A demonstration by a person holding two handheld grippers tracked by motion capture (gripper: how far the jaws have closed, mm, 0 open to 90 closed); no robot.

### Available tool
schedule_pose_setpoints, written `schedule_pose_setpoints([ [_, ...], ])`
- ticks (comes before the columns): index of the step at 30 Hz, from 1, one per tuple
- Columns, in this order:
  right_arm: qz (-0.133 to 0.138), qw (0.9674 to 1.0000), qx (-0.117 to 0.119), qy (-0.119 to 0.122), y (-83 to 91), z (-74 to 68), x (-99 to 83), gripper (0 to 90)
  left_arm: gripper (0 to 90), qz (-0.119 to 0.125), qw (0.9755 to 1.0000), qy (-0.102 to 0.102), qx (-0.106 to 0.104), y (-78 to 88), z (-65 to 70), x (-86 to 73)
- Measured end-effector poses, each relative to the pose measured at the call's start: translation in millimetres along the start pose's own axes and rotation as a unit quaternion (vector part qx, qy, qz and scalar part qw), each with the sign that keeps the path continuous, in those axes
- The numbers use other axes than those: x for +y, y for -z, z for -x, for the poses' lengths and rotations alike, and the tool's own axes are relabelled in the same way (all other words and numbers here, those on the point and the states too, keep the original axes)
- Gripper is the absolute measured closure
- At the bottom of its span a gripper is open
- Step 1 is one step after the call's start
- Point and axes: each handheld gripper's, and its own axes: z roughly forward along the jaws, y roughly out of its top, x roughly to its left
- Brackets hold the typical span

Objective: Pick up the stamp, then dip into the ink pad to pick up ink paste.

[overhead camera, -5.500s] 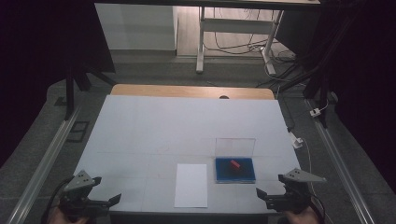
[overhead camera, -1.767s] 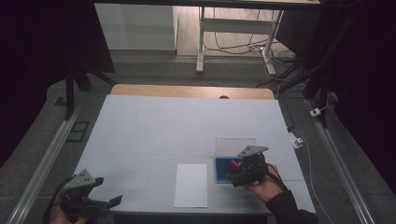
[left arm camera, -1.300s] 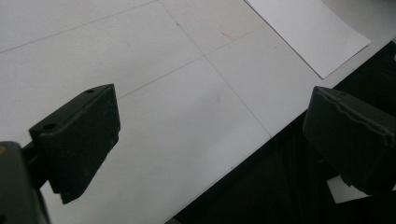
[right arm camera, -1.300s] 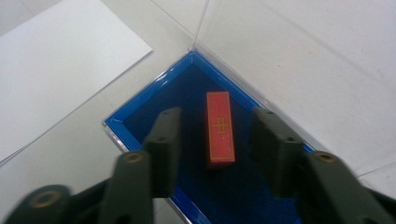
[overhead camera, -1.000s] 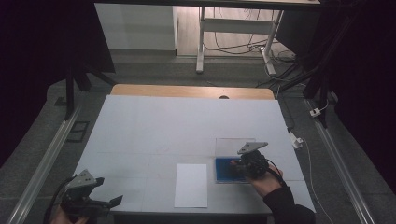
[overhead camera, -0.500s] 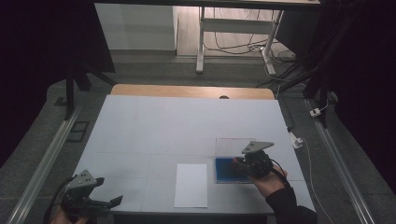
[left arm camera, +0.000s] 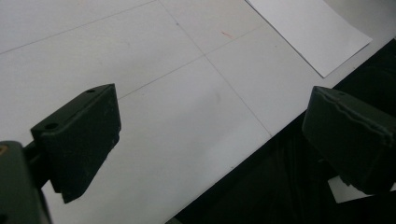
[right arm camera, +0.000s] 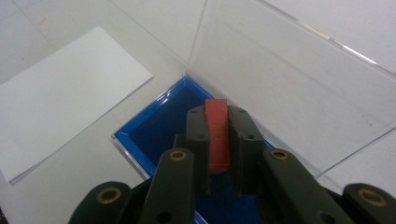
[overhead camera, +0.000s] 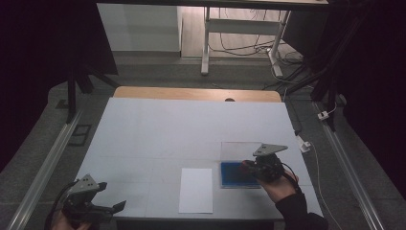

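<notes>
Where the right hand-held gripper (right arm camera: 218, 140) waited at the desk (overhead camera: 158, 129) edge seconds ago, it now sits inside the clear box (right arm camera: 289, 79), jaws clamped on the red block (right arm camera: 217, 133) just above the blue tray (right arm camera: 154, 126); lifting it out looks next; the left hand-held gripper (left arm camera: 210, 140) idles, jaws wide apart, near the white sheet (left arm camera: 308, 32).

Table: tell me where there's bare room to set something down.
The table is bare across its far half, and from the white sheet out to the left edge. It is crowded at the near right, where the right hand-held gripper grips a red piece over the blue tray.
</notes>
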Motion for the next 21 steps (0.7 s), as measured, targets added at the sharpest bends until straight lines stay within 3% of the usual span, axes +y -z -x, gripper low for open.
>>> schedule_pose_setpoints([
  [9, -0.009, 1.0000, -0.002, 0.002, -2.9, 0.6, -1.6, 80.6, 4.9, 0.000, 1.0000, -0.002, 0.001, -0.3, 0.6, 0.1],
  [21, -0.046, 0.9989, -0.006, -0.008, -16.9, 3.4, -7.0, 80.6, 4.9, 0.000, 1.0000, -0.003, 0.000, -0.3, 0.3, 0.3],
])
